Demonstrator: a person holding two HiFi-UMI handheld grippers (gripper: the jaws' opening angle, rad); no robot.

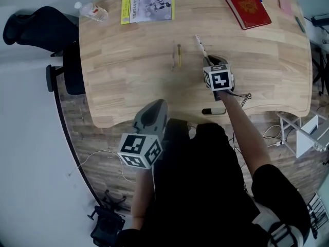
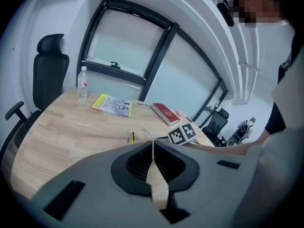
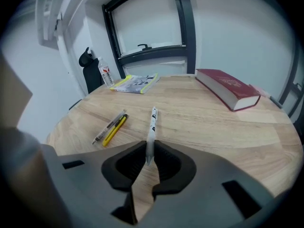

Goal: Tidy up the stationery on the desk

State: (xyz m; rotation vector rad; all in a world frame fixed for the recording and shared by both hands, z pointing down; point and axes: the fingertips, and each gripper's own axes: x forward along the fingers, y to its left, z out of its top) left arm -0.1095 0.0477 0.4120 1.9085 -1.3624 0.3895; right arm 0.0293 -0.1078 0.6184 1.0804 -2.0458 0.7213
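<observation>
My left gripper [image 2: 153,152] hangs off the near edge of the bench [image 1: 128,76], with its jaws pressed together and nothing between them. At the back left corner stand a water bottle [image 1: 92,10] and a yellow-edged booklet [image 1: 148,5], both out of my way.

Mid-bench, a clear-barrelled pen [image 3: 107,128] and a yellow pen [image 3: 117,126] lie side by side, as good as touching. Just to their right is the white pen [image 3: 152,122], pointing away from me and, as far as I can tell, resting along the wood. My right gripper [image 3: 150,152] has its jaws clamped on the pen's near end. The red book [image 3: 229,90] lies well apart at the far right.

I take the step in hand to be lifting this white pen to put it with the rest. The hold is right at the pen's tail, so most of its length sticks out ahead of the jaws and will likely droop or swivel. I would raise it slowly, keep the gripper level and avoid any wrist twist. If the pen sags, I would set it down and take it nearer the middle. I see no pen holder, so laying it parallel beside the other two pens looks the sensible place.
</observation>
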